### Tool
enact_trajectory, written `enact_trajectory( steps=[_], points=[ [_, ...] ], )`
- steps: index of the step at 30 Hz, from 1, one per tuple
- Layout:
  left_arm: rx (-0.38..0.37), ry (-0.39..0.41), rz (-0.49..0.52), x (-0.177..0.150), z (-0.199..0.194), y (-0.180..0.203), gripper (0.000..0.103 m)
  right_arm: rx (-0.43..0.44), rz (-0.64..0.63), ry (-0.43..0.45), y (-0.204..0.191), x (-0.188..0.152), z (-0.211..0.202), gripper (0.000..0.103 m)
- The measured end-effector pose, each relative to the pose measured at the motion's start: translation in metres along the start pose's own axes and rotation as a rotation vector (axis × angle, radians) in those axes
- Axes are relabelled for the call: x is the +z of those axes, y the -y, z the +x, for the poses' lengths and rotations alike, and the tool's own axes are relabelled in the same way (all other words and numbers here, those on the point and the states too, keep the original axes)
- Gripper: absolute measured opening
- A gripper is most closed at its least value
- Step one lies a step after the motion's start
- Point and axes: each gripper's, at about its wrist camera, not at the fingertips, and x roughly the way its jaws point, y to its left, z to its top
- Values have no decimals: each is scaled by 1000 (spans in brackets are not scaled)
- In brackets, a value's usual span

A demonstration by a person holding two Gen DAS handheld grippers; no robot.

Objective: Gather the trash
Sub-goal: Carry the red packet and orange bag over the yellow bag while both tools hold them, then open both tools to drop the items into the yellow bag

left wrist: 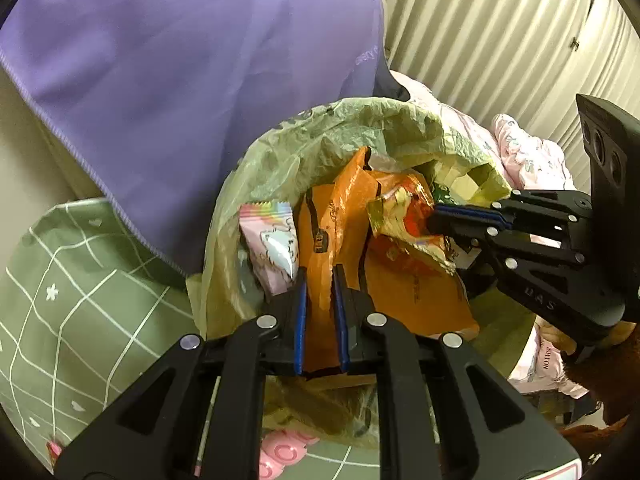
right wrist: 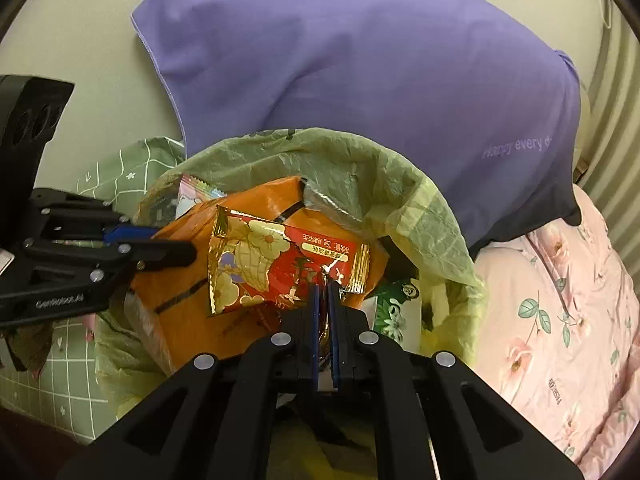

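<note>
A pale green plastic trash bag (left wrist: 320, 140) (right wrist: 352, 168) lies open on the bed, stuffed with wrappers. My left gripper (left wrist: 319, 276) is shut on a large orange snack bag (left wrist: 404, 280) (right wrist: 248, 216) at the bag's mouth. My right gripper (right wrist: 323, 285) (left wrist: 434, 216) is shut on a red and gold wrapper (right wrist: 280, 264) (left wrist: 404, 208) lying on top of the orange bag. A pink wrapper (left wrist: 272, 244) (right wrist: 192, 194) sits at the bag's left side. A green and white packet (right wrist: 396, 308) shows at its right.
A purple pillow (left wrist: 180, 80) (right wrist: 360, 60) leans behind the bag. A green checked sheet (left wrist: 72, 292) (right wrist: 64, 360) lies to the left, a pink floral quilt (right wrist: 560, 320) (left wrist: 532, 152) to the right. A ribbed wall (left wrist: 500, 20) is behind.
</note>
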Motion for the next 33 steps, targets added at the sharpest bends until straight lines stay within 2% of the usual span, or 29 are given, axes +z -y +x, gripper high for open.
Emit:
enact_trajectory(
  steps=[6, 9, 12, 14, 17, 20, 23, 24, 30, 33],
  points=[
    [12, 8, 15, -1, 1, 2, 12, -9, 27, 11, 5, -4, -9, 7],
    [0, 14, -14, -3, -4, -3, 14, -4, 55, 29, 10, -2, -14, 6],
    [-49, 29, -58, -4, -12, -9, 25, 5, 95, 38, 16, -2, -17, 7],
    [-76, 54, -78, -4, -22, -12, 38, 18, 110, 42, 18, -1, -19, 8],
    [-85, 82, -92, -4, -38, -16, 45, 14, 124, 48, 18, -2, -23, 9],
    [-69, 113, -113, -3, -50, -16, 47, 1, 122, 48, 17, -4, -29, 11],
    [-49, 147, -144, -8, -65, -20, 47, 1, 119, 55, 17, -7, -37, 29],
    [-43, 154, -151, -9, -68, -21, 47, 7, 126, 63, 18, -9, -41, 31],
    [27, 217, -175, -31, -97, -28, 47, 22, 138, 122, 11, -12, -66, 32],
    [91, 265, -200, -52, -118, -36, 47, 44, 134, 172, -1, -10, -78, 32]
  ],
)
